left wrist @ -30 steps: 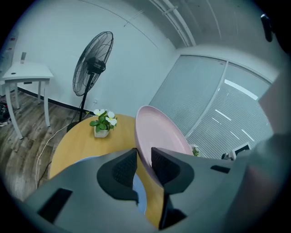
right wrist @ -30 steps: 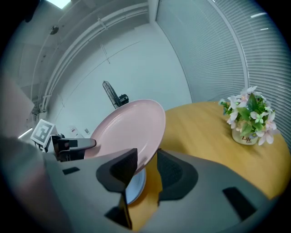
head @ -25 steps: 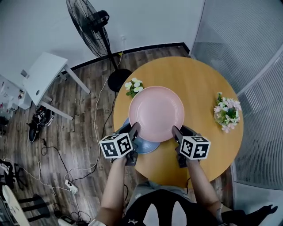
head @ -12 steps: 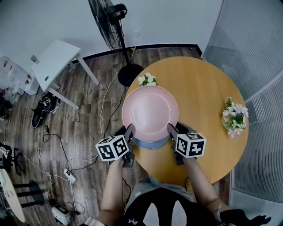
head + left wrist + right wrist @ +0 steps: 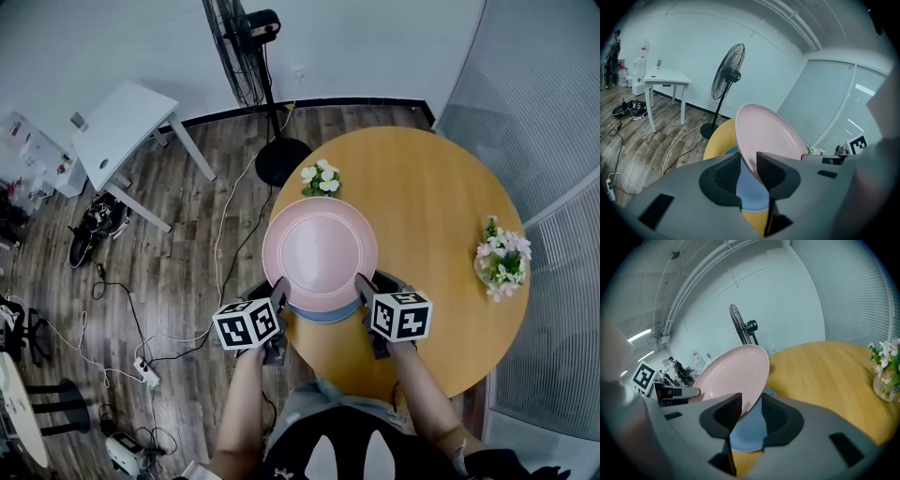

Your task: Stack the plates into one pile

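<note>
We carry the pink plate (image 5: 320, 253) over the blue plate (image 5: 323, 313), which lies flat on the round wooden table (image 5: 441, 206) close to the edge nearest us; from the head view only a crescent of blue shows under the near pink rim, so we judge the two nearly lined up; both gripper views show blue beneath the pink rim with a gap between, so we take it that the pink plate is not yet set down; we hold it at two spots on its near rim, one to each side, likely because a wide, shallow plate would tip or swing from a single pinch, and the rim is the only part thin enough to go between jaws; the left gripper (image 5: 278, 292) has its jaws a narrow way apart and clamped on the rim, which runs slantwise through the gap with the ribbed pads against it; the right gripper (image 5: 361, 286) stands a little wider and grips the rim likewise, the edge pressed to one pad and angled across to the other; further out, a small bunch of white flowers (image 5: 320, 178) sits just beyond the far rim, near enough to mind when lowering; a vase of pink flowers (image 5: 502, 258) stands well apart at the right; a standing fan (image 5: 246, 37) is on the floor past the table
</note>
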Demonstrator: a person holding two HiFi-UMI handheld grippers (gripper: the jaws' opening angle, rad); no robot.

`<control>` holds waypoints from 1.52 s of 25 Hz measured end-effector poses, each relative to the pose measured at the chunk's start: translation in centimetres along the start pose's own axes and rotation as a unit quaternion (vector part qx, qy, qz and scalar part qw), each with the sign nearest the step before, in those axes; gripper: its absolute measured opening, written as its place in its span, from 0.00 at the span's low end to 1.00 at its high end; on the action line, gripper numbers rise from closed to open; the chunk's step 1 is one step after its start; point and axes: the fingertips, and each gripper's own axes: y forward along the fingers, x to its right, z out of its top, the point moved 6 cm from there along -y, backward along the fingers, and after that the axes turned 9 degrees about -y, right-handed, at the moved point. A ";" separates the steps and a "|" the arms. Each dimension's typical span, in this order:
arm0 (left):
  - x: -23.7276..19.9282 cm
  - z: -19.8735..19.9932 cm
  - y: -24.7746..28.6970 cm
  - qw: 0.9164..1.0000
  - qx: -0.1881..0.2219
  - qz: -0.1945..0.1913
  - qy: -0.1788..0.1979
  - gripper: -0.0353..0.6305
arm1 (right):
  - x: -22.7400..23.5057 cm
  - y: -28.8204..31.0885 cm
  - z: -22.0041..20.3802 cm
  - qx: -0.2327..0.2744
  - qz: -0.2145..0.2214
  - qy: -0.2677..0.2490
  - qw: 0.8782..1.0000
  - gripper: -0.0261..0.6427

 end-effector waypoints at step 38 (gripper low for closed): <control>-4.5 -8.1 6.0 0.985 -0.143 0.090 0.033 0.23 | 2.9 5.6 -9.1 -0.145 -0.023 -0.018 0.989 0.25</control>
